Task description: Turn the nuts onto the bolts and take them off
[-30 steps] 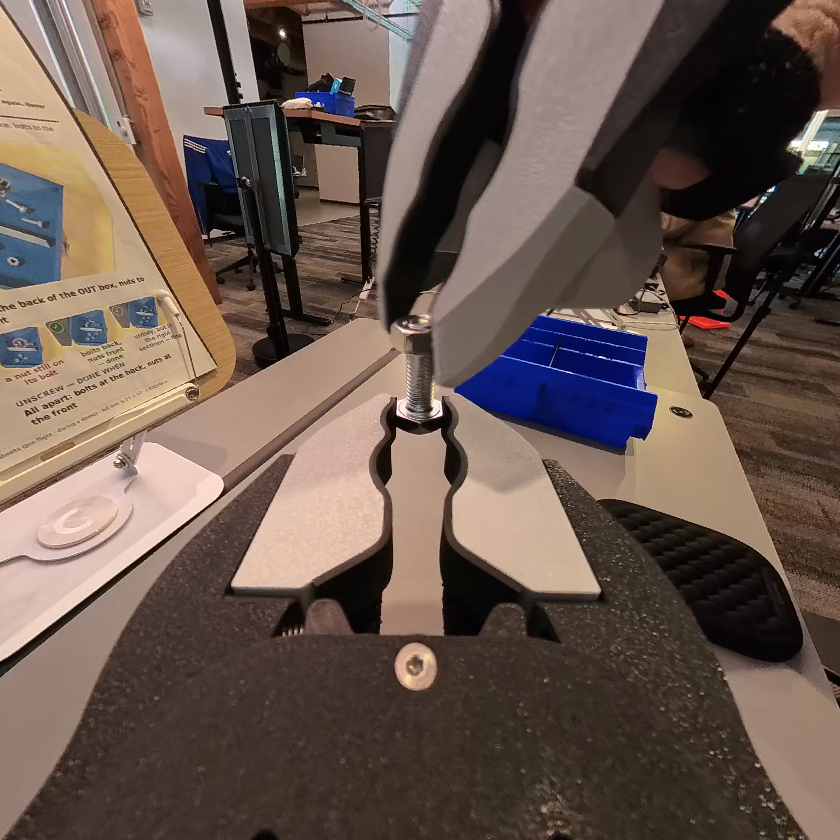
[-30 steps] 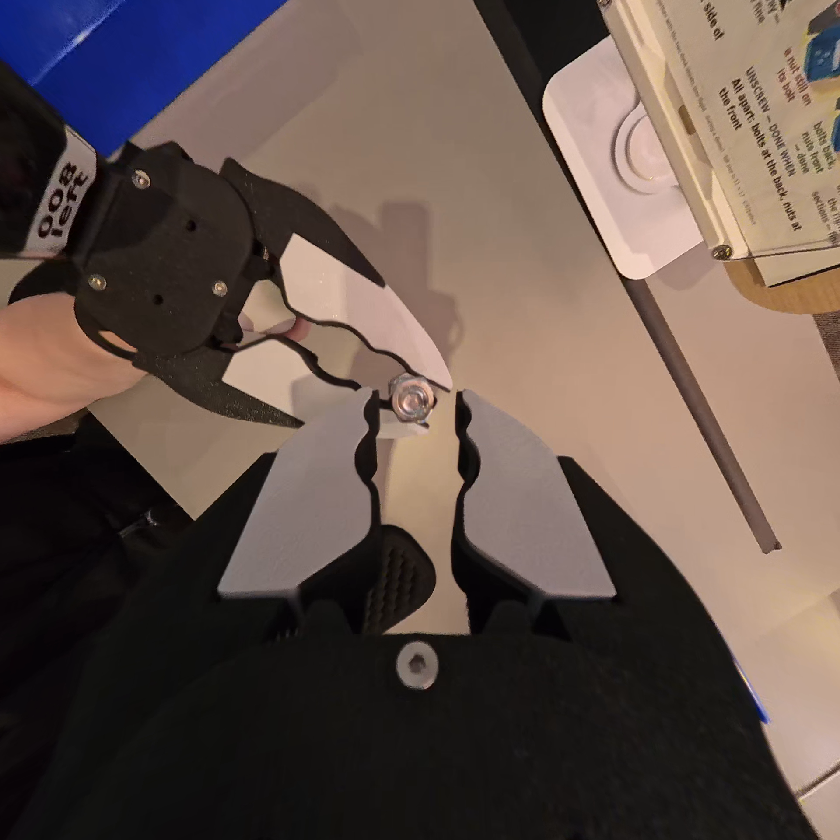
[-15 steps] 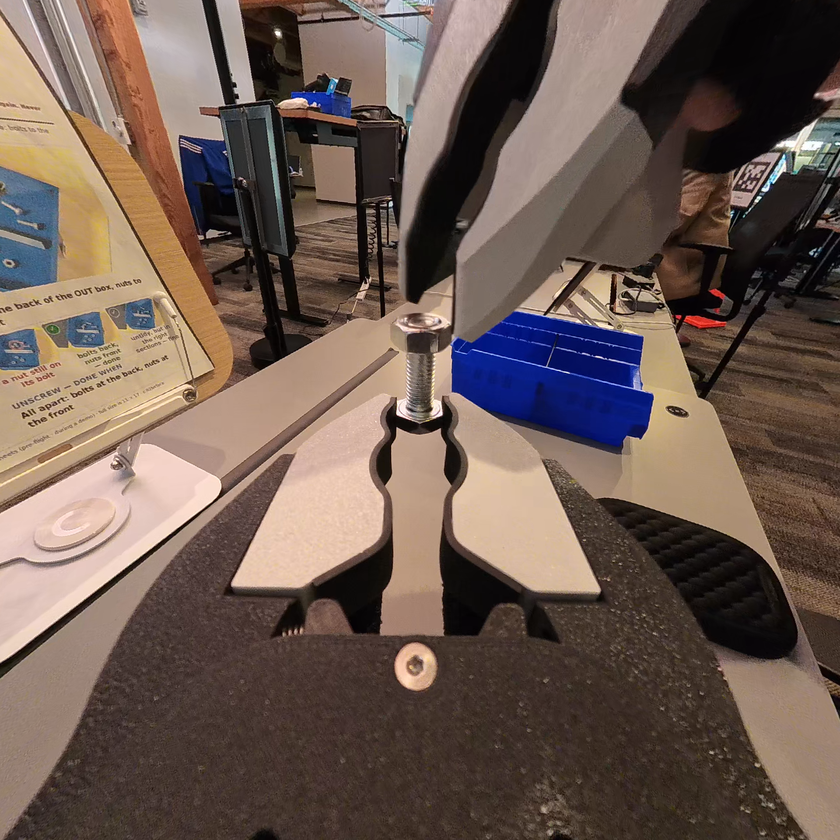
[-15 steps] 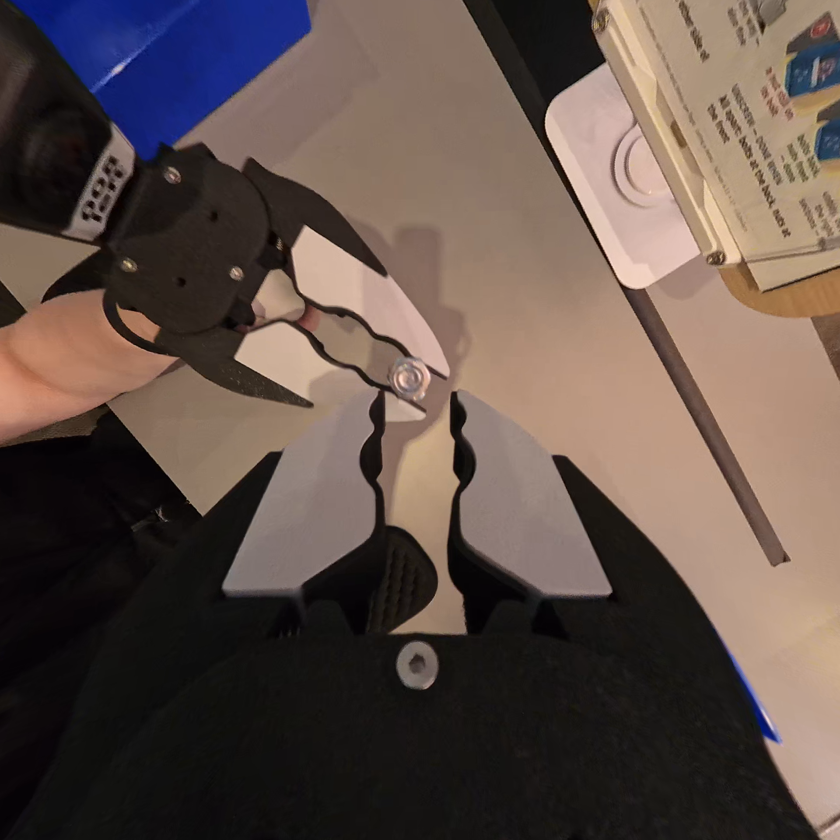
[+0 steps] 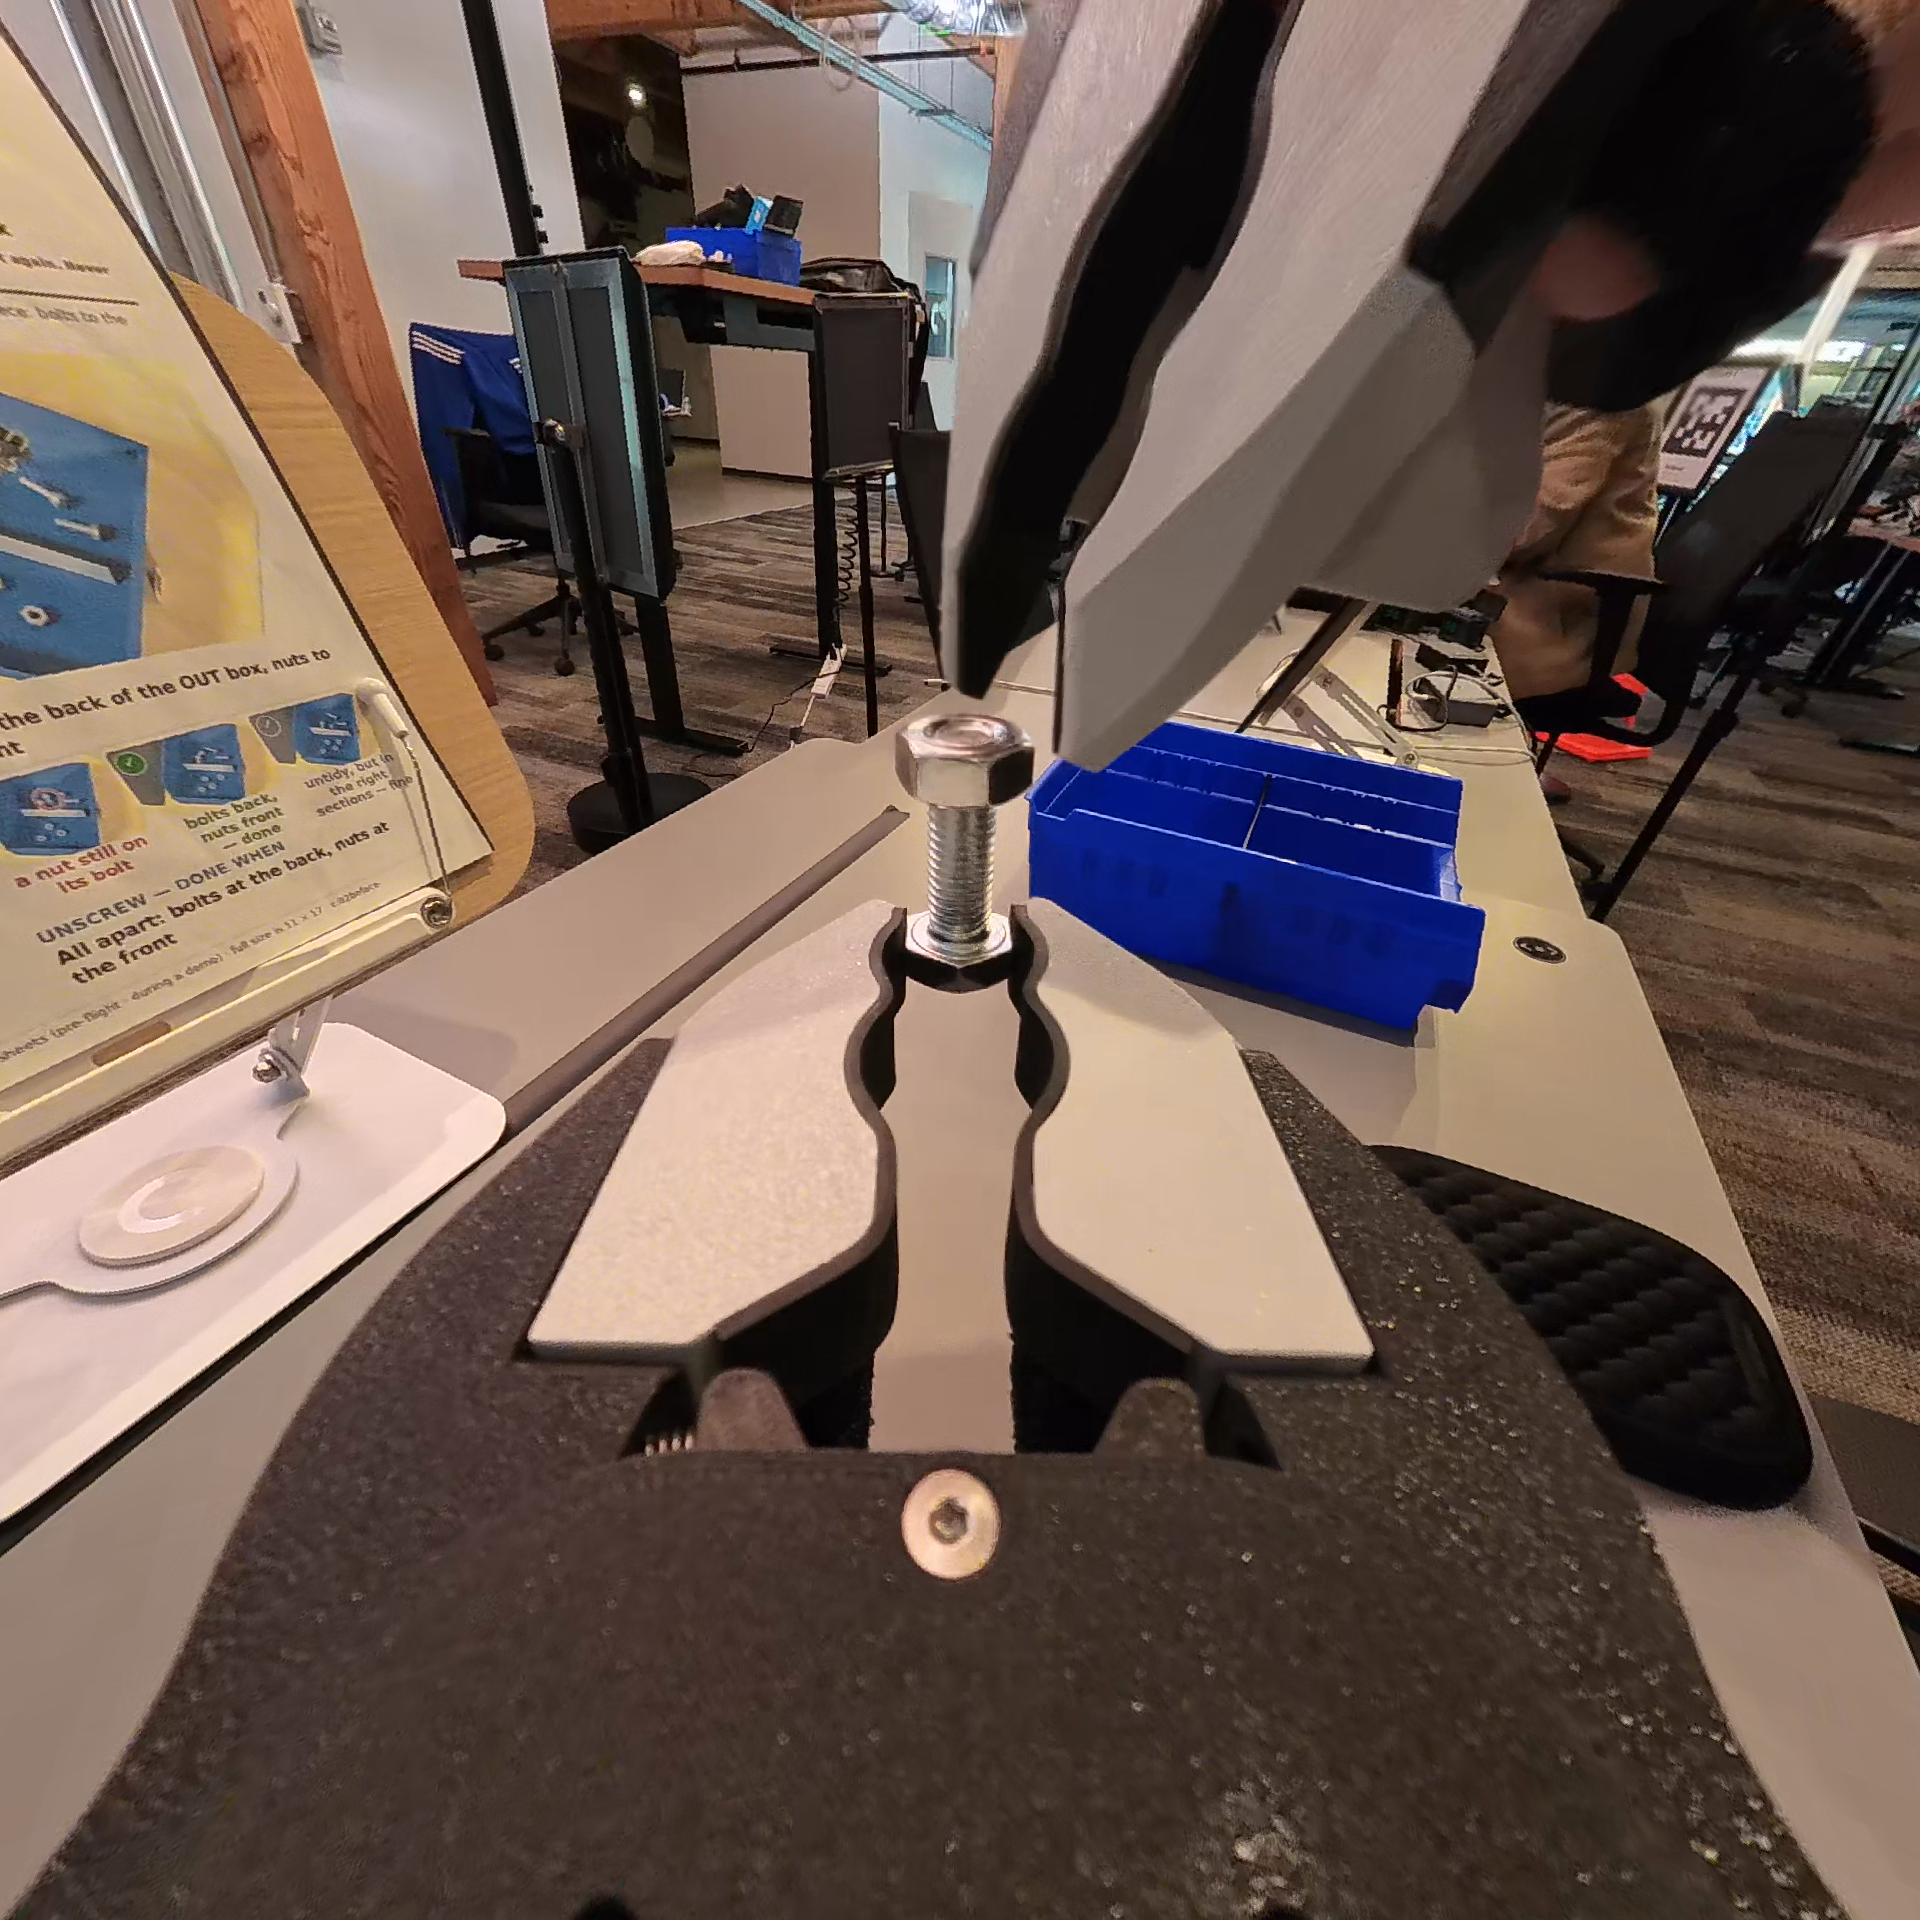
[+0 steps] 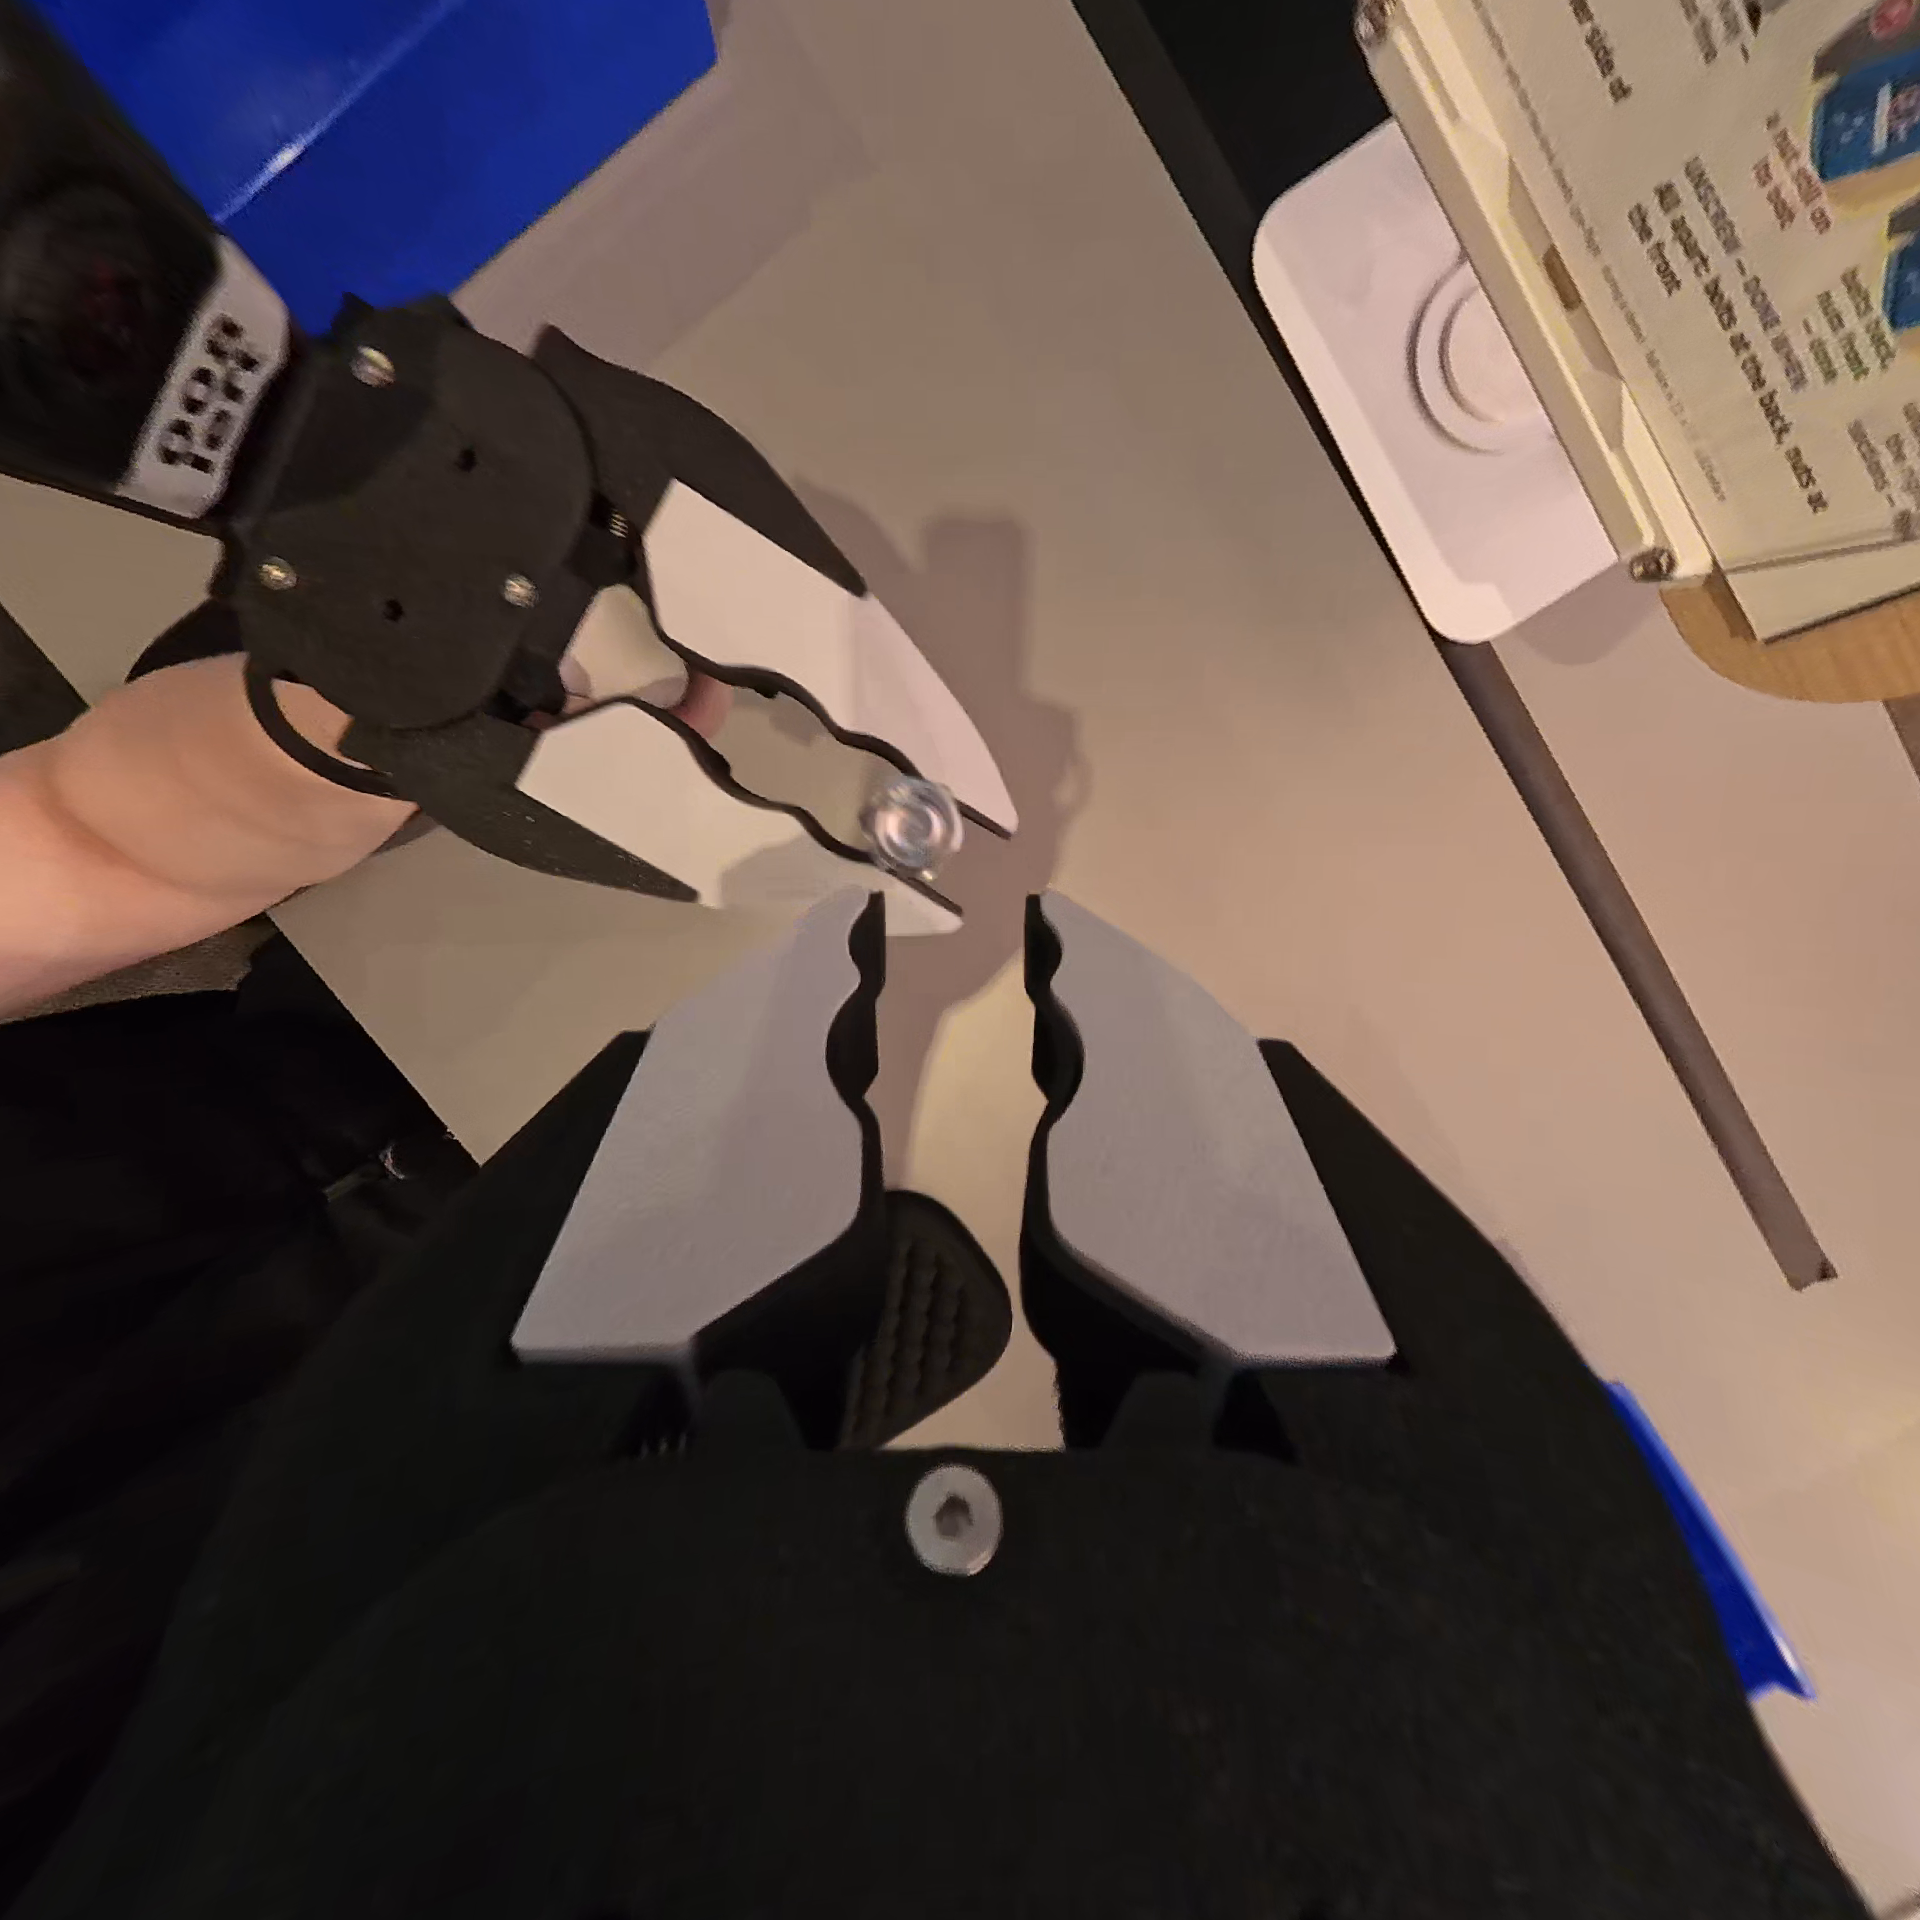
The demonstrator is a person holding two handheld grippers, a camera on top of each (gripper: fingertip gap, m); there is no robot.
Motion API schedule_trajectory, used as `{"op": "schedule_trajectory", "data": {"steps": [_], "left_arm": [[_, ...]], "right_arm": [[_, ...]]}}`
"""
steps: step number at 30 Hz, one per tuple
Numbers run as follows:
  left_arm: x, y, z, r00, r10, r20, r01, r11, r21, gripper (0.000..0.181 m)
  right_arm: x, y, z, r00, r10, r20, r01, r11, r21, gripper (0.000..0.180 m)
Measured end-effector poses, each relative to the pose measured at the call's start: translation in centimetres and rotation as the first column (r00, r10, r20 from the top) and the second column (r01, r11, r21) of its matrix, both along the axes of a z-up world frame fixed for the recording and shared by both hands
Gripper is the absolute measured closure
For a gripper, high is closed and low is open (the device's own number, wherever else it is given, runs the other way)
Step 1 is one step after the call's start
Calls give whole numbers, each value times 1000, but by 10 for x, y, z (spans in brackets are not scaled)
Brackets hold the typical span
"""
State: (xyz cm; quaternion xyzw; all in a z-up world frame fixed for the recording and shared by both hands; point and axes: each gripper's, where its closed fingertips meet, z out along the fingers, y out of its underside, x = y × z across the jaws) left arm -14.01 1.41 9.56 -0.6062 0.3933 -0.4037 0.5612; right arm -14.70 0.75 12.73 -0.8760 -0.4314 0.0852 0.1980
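A silver bolt (image 5: 958, 862) stands upright with a hex nut (image 5: 964, 761) at its top end. My left gripper (image 5: 958, 935) is shut on the bolt's lower end, which is hidden between the jaws. My right gripper (image 5: 1023, 717) hangs open just above the nut without touching it. In the right wrist view I look down between my open right gripper (image 6: 951, 909) at the nut (image 6: 912, 826), which sits just past my fingertips. There the left gripper (image 6: 977, 871) comes in from the left, held by a hand (image 6: 135, 810).
A blue divided bin (image 5: 1247, 862) stands behind the bolt to the right on the grey table (image 5: 1507, 1060). An instruction sheet on a wooden stand (image 5: 208, 623) with a white base (image 5: 312, 1164) is at the left. A black textured pad (image 5: 1610, 1351) lies at the right. Only a small space, under 4 cm, lies between the two pairs of fingers.
My right gripper was around the nut at the bolt's top. It has let go, lifted and drawn back, and now sits just above it. The left gripper and bolt have held still.
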Motion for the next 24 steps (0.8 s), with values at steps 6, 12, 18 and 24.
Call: {"op": "schedule_trajectory", "data": {"steps": [6, 12, 18, 24], "left_arm": [[0, -1, 0, 1000, -2, -1, 2, 1000, 0, 162], [-3, 1, 2, 1000, 0, 11, 0, 1000, -5, 162], [0, 0, 0, 1000, -3, 1, 3, 1000, -3, 162], [0, -2, 1, 1000, -6, 3, 6, 1000, 2, 162]], "right_arm": [[-11, 3, -4, 998, 19, 52, -19, 1000, 11, 154], [9, 6, -2, 998, -21, 55, 21, 1000, 14, 156], [-6, 1, 1, 999, 26, 20, -26, 999, 22, 156], [-15, 5, -1, 998, 22, 52, -24, 999, 33, 154]]}}
